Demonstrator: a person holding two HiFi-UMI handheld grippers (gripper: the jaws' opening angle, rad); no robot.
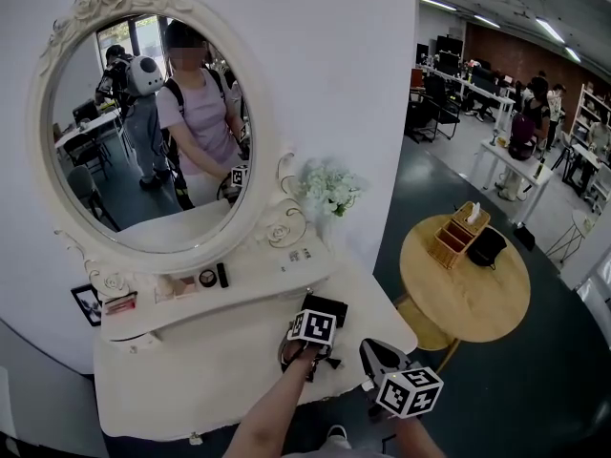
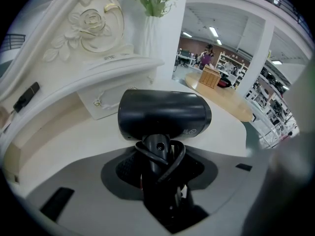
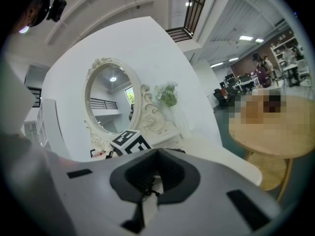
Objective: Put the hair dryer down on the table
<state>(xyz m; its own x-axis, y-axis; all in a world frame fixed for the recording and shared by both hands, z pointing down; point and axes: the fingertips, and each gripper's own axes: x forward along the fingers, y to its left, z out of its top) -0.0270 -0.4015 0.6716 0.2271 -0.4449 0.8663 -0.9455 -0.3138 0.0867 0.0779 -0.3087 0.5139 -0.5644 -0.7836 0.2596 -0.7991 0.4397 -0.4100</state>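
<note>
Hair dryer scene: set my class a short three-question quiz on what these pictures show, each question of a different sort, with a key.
1. True or false: the right gripper holds the hair dryer.
2. In the head view, what stands just right of the mirror? A) white flowers B) a lamp C) a clock
3. Fill in: the left gripper grips the hair dryer by its ____.
Key: 1 false; 2 A; 3 handle.

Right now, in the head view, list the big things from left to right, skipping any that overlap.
oval mirror → white flowers → round wooden table
</note>
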